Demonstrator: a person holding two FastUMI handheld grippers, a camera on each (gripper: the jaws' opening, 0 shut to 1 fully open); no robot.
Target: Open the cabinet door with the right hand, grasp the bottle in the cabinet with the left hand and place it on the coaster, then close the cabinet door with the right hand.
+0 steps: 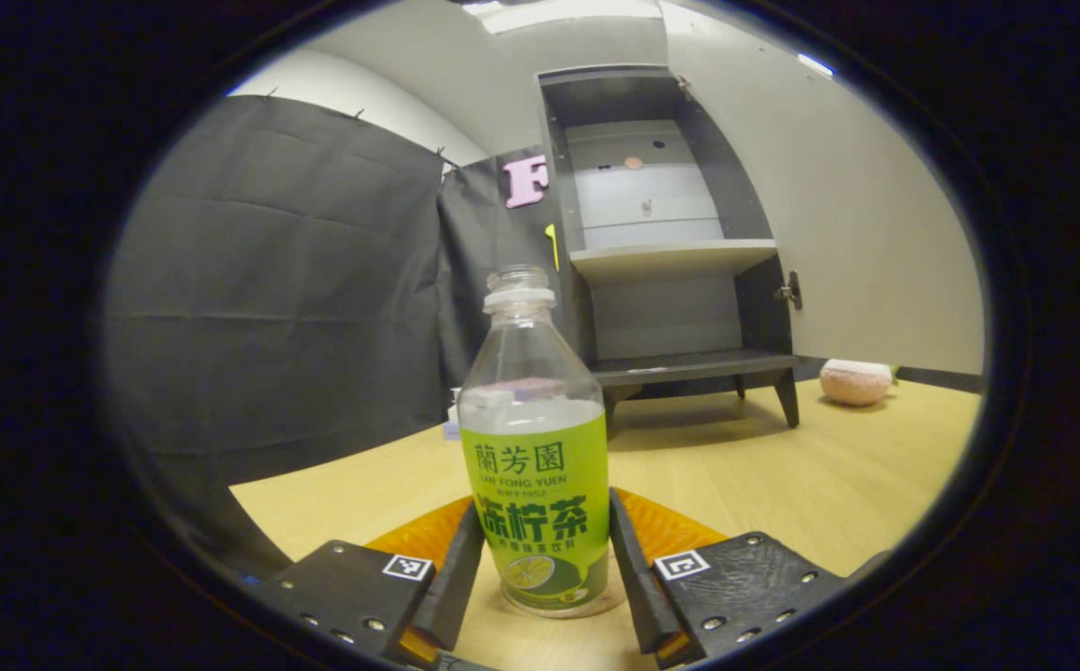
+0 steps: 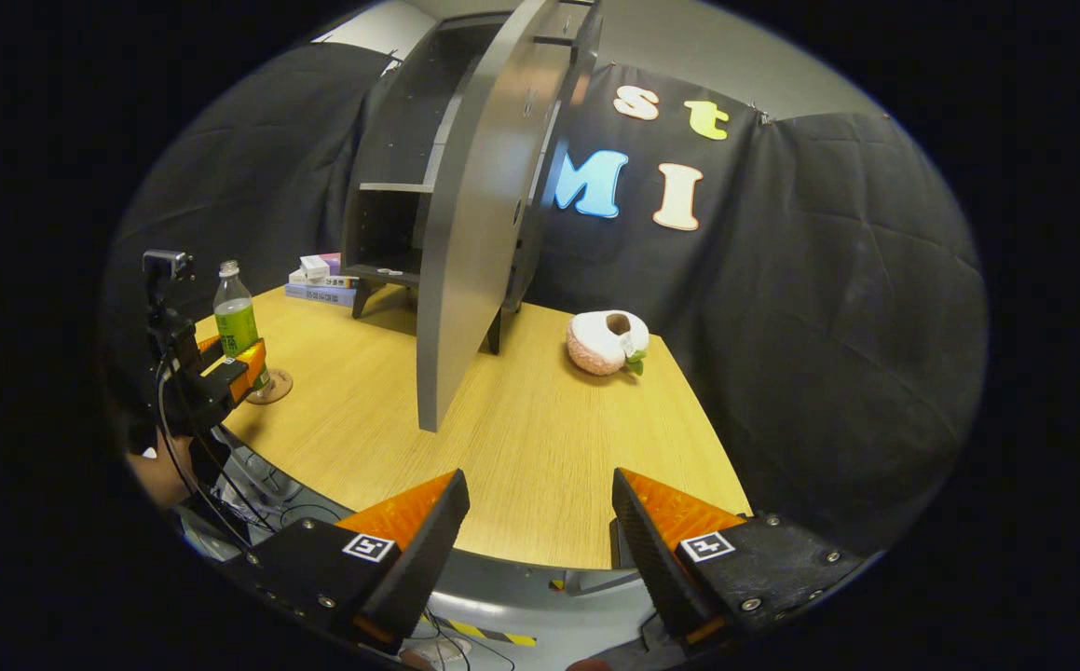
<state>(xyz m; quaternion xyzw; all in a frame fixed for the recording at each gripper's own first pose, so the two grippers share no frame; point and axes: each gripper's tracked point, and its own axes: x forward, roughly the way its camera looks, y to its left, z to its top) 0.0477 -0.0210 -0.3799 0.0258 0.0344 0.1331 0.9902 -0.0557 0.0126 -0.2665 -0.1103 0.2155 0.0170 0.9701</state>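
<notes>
Left tool (image 1: 545, 568): flanking bottle (image 1: 536, 447), contact unclear.
Right tool (image 2: 540, 531): apart, empty.
Risk: bottle tipping off coaster (image 2: 271, 385) on release; door (image 2: 474, 233) unclosed.

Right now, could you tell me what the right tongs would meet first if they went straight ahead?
Probably the open cabinet door: its edge stands over the table just ahead of the open right tongs; depth is uncertain.

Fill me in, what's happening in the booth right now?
A person works a gripper in each hand. The left gripper has the bottle between its fingers, standing on the coaster on the wooden table; whether the fingers press on it is hard to tell. The cabinet door hangs open and the cabinet shelves look bare. The right gripper is open, off the table's near edge, touching nothing.
</notes>
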